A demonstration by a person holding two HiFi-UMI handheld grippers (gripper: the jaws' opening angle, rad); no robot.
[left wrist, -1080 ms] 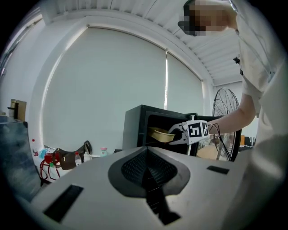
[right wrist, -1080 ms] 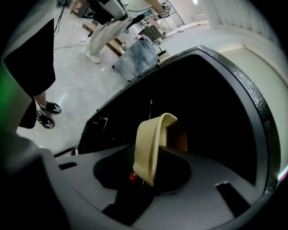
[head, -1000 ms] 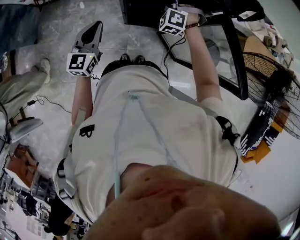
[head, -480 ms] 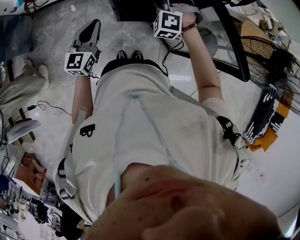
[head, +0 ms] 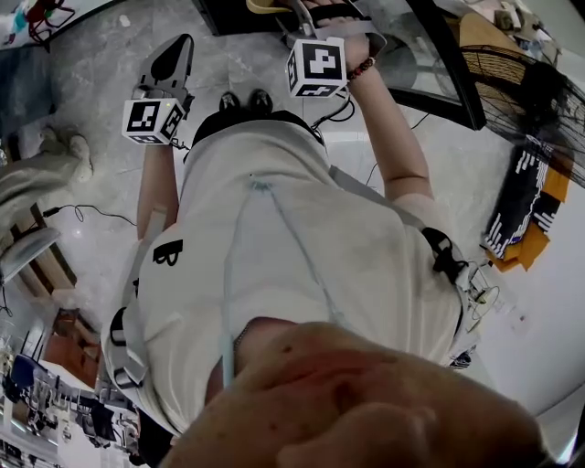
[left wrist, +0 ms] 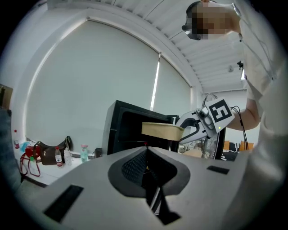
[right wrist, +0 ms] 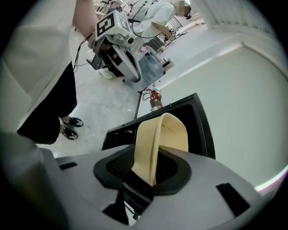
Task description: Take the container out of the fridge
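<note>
A shallow beige container (right wrist: pixel 157 139) sits clamped by its rim between the jaws of my right gripper (right wrist: pixel 146 177). Behind it gapes the black fridge (right wrist: pixel 200 123), its inside dark. In the left gripper view the container (left wrist: pixel 162 130) hangs level in front of the fridge (left wrist: pixel 128 130), held by the right gripper (left wrist: pixel 198 126). The head view shows the right gripper's marker cube (head: pixel 317 66) just below the container's edge (head: pixel 270 7). My left gripper (left wrist: pixel 145 150) points away from the fridge's left side, jaws together and empty.
The fridge's glass door (head: pixel 448 64) stands open at the right, with a black fan (head: pixel 539 87) beyond it. A person in grey (head: pixel 37 169) stands at the left. Cables (head: pixel 78 215) trail on the floor. Bottles and a bag (left wrist: pixel 49 155) sit on a side table.
My right gripper has drawn back from the fridge toward my body, bringing the container's edge into the head view. The left gripper has barely shifted.
</note>
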